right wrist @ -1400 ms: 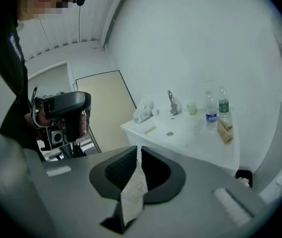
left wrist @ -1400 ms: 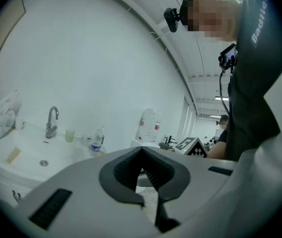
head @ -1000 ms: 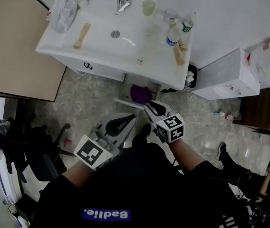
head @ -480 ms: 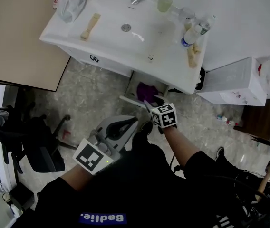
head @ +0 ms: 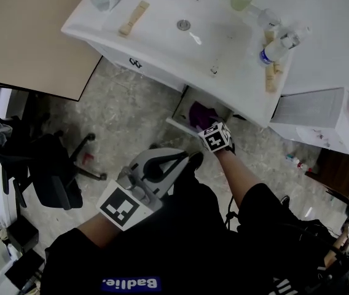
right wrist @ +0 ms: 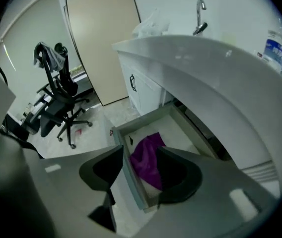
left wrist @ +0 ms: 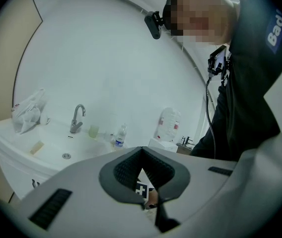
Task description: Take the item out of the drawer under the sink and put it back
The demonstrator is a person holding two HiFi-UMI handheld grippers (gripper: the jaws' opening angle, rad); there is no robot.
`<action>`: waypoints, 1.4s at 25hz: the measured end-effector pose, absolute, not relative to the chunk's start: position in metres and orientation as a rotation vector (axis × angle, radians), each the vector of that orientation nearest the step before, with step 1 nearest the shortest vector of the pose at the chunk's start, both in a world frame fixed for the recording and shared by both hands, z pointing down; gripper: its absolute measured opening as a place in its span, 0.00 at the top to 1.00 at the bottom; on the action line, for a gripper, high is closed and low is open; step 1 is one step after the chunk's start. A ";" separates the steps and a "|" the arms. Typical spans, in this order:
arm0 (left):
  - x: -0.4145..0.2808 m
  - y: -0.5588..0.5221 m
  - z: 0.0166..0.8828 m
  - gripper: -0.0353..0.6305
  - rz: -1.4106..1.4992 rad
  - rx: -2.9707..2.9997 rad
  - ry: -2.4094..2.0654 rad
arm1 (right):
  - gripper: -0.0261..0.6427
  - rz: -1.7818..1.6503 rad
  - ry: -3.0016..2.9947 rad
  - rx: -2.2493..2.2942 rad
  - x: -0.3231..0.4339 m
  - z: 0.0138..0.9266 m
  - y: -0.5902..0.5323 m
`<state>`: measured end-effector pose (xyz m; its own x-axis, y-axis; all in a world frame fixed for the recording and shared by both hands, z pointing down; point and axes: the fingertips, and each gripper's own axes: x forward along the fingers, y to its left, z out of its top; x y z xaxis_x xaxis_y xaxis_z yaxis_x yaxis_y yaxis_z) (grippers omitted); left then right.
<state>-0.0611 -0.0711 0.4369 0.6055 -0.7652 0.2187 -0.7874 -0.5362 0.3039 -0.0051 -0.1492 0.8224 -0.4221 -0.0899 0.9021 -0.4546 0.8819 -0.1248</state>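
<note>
Purple crumpled cloth (right wrist: 148,161) lies in the open white drawer (right wrist: 141,119), at twelve o'clock between my right hand-held gripper's (right wrist: 141,175) opening jaws. The forearm is stretched toward eleven o'clock.

Under me the floor (head: 131,112) is mottled grey stone, with a few small scraps lying on it. A white wall (head: 340,17) runs along the far side, and the white vanity unit (head: 153,71) stands against it. To my left a plain beige door (right wrist: 106,38) sits in a white frame. Near it stands a black office chair (head: 51,171) on a star base, with a dark garment (right wrist: 49,53) draped over its back. To my right a white boxy unit (head: 313,118) sits against the wall, with a piece of dark wooden furniture (head: 334,171) just beside it.
</note>
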 end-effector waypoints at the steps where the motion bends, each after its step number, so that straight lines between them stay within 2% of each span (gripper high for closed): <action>1: -0.061 -0.071 0.439 0.94 0.092 2.464 -1.244 | 0.69 0.408 -1.968 0.383 -0.004 0.831 -0.151; 14: -0.067 -0.083 0.465 0.94 0.144 2.461 -1.239 | 0.69 0.259 -1.877 0.278 -0.005 0.910 -0.173; 30: -0.060 -0.083 0.493 0.94 0.235 2.426 -1.215 | 0.67 0.306 -1.756 0.224 0.005 0.970 -0.185; 31: -0.060 -0.083 0.494 0.94 0.237 2.427 -1.217 | 0.68 0.304 -1.761 0.224 0.005 0.970 -0.186; 33: -0.059 -0.082 0.495 0.94 0.240 2.422 -1.216 | 0.79 0.300 -1.767 0.220 0.005 0.967 -0.186; 35: -0.057 -0.081 0.495 0.94 0.247 2.427 -1.209 | 0.84 0.297 -1.765 0.214 0.006 0.965 -0.183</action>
<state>-0.0570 -0.0809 0.4949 0.6068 -0.7205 0.3357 -0.7944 -0.5361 0.2855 0.0063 -0.1827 0.9653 -0.2121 0.0179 0.9771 -0.3035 0.9492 -0.0832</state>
